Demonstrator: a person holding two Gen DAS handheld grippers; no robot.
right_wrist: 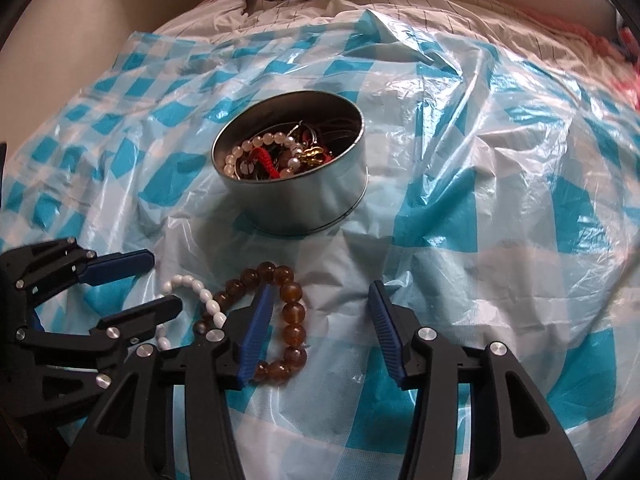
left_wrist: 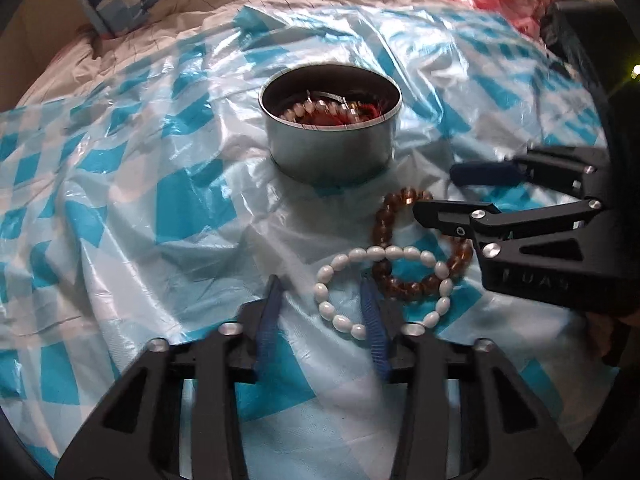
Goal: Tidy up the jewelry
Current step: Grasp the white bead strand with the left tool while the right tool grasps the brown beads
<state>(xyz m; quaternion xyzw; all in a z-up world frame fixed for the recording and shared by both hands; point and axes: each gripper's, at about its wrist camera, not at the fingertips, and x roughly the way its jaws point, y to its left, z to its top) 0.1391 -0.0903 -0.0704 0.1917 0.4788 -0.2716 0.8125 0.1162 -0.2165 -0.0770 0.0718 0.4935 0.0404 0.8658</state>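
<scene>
**Two bracelets lay by the fingers, tin beyond**

The left gripper [left_wrist: 322, 292] had its blue-padded fingers [left_wrist: 267, 320] parted with nothing clamped; the right pad lay across the white bead bracelet [left_wrist: 380, 286], but whether it touched the beads could not be told. The right gripper [right_wrist: 320, 308] stood open and empty-handed, its left finger [right_wrist: 256, 332] just inside the loop of the amber bead bracelet [right_wrist: 294, 320], hiding part of it.

In the left wrist view the white loop showed whole, overlapping the amber one; the right wrist view cut most of it off behind the left gripper.

Beyond both fingertips stood the round metal tin [right_wrist: 296, 196]. Only the right wrist view looked well into it: a tangle of pale beads, red cord and something gold. Everything rested on a crumpled blue-and-white checked plastic sheet [right_wrist: 480, 220].
</scene>
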